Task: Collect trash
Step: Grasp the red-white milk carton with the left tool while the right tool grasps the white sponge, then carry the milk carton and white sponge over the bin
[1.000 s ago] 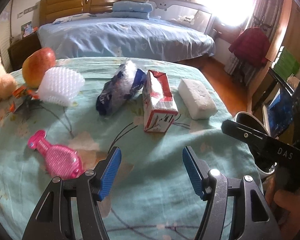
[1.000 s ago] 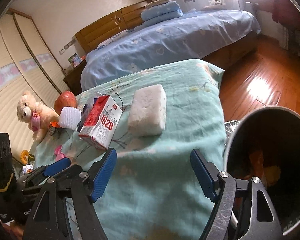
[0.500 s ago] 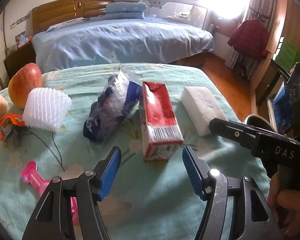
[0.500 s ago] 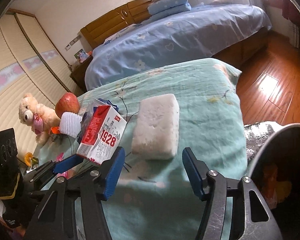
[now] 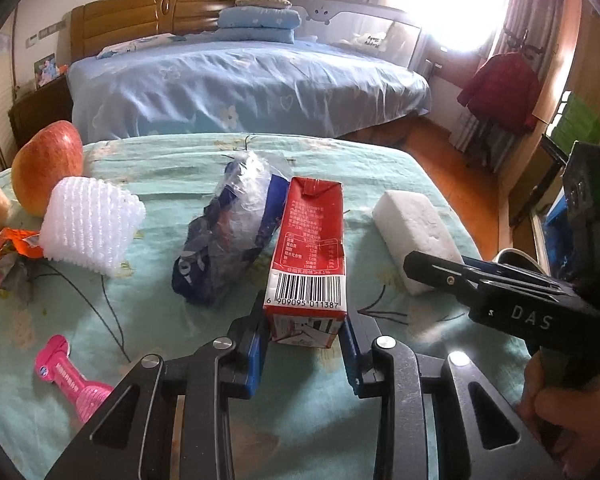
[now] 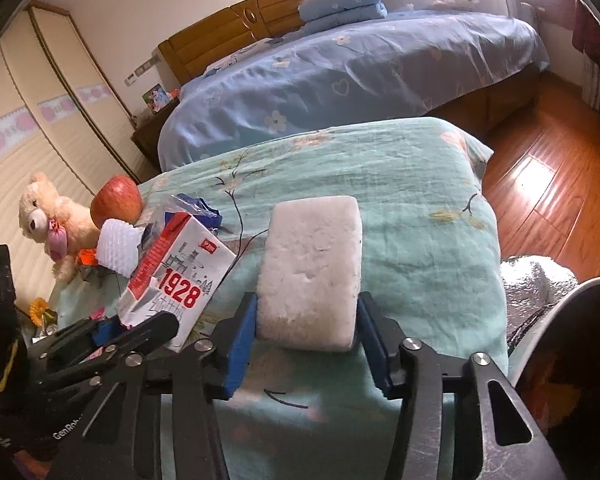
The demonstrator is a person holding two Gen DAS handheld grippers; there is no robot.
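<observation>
A red and white milk carton lies on the teal cloth, its barcode end toward me. My left gripper is closing on that end, and its blue pads touch both sides. To the right lies a white foam block. My right gripper is closing on its near end, and the pads touch its flanks. A crumpled blue plastic bag lies just left of the carton. Further left are a white foam fruit net and an orange wrapper.
An apple and a teddy bear sit at the far left. A pink plastic item lies near the front left. A round bin with a dark inside stands off the cloth's right edge. A blue bed lies behind.
Both grippers came forward and slightly down. The left jaws narrowed around the carton's end, and the right jaws narrowed around the foam block's end.
</observation>
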